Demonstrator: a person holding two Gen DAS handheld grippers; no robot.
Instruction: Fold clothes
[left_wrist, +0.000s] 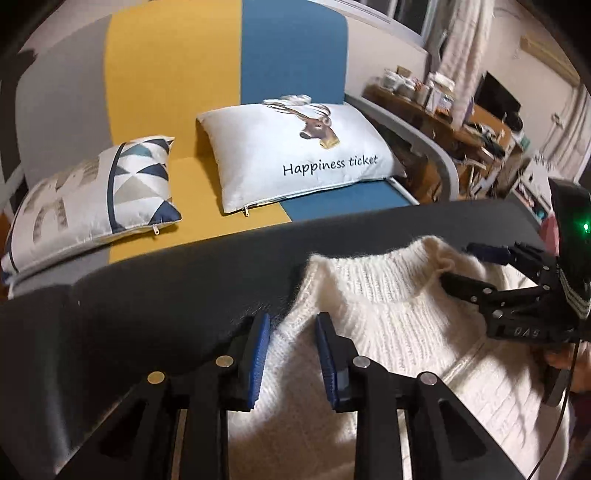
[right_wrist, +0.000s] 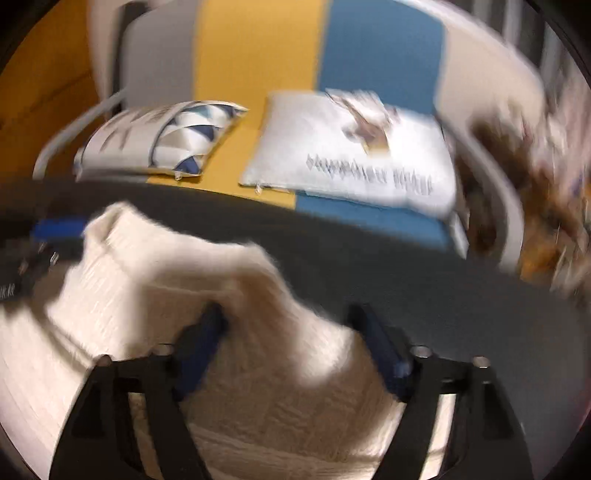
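White fuzzy knit, basically a chunky cream sweater, is spread on the dark desk with its ribbed collar up near the far edge, the edge that faces the sofa with its two cushions. So the neck points away from you toward that far edge, and the long axis runs from there back toward you, body trailing out of the bottom of both views. How far the hem reaches I can't tell, it's cut off.

Progress-wise, you're early, I'd say. No crisp fold is visible anywhere. The cloth is bunched and humped around the shoulders, especially in the right wrist view, which is pretty blurry. Sleeves aren't clearly visible, so I can't say whether they're tucked in. Squaring the body and making every fold look like they're still left.

Your left gripper sits at the sweater's left shoulder, right where the knit meets bare desk. Its blue pads stand partly apart with knit between them, and they don't look clamped on it.

Your right gripper is spread wide over the other shoulder, a hump of knit rising between the pads without being pinched. In the left wrist view it shows up by the collar's right side, jaws apart too.

So nothing is gripped right now, as far as I can see.
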